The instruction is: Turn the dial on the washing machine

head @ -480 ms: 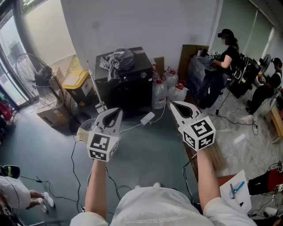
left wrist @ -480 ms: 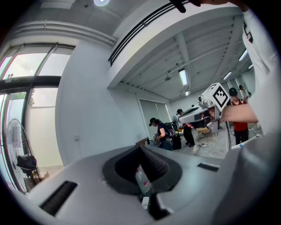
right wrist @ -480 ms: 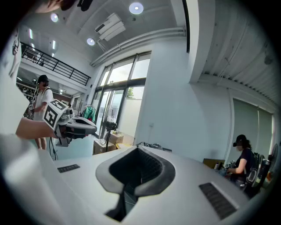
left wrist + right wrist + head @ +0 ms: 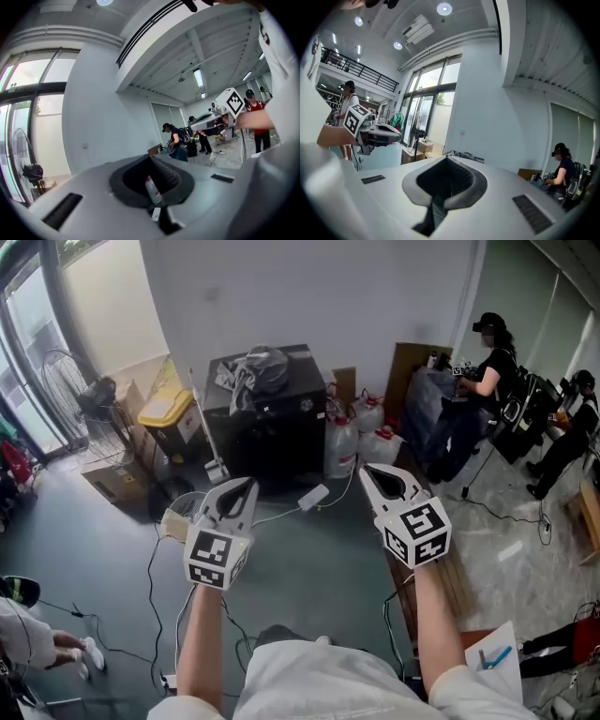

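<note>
Both claws are held out side by side over the grey floor, each pointing nearly level. The left claw has its jaws closed together with nothing between them. The right claw is likewise closed tight and empty. Just beyond and between the two claws, a white power strip lies on the floor with its cable trailing off toward the left claw. Farther ahead, well apart from both claws, the black boxy washing machine stands against the white wall, with a crumpled grey cloth on its top. Its dial cannot be made out from here. A yellow-lidded bin sits beyond the left claw, and clear water jugs stand beyond the right claw. A person stands far off to the right.
</note>
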Motion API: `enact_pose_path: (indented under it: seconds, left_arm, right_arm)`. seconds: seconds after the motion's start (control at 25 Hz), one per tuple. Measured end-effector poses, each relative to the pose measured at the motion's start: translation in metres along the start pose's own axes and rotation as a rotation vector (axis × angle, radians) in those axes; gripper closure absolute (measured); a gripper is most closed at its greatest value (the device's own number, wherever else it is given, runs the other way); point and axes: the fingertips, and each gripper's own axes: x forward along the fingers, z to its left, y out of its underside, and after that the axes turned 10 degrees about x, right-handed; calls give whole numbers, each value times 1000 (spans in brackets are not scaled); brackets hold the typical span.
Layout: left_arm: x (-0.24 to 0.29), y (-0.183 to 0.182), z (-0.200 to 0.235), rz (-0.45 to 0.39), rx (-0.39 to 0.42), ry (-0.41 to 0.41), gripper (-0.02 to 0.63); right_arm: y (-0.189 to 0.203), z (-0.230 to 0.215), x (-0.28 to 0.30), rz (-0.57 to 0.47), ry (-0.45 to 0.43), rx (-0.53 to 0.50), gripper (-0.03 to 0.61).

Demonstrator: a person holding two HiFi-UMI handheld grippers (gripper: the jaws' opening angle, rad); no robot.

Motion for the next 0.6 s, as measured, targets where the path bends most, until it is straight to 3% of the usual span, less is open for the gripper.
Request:
enact_pose_path:
  seconds: [0.32,0.6]
  left_arm:
    - [28,1,-11,21,0,0,606]
    - [72,15,7,10,-5,10,606]
  right_arm:
    - [12,-22,10,26,-39,10,565]
    - [25,-45,44,44,-43,20,565]
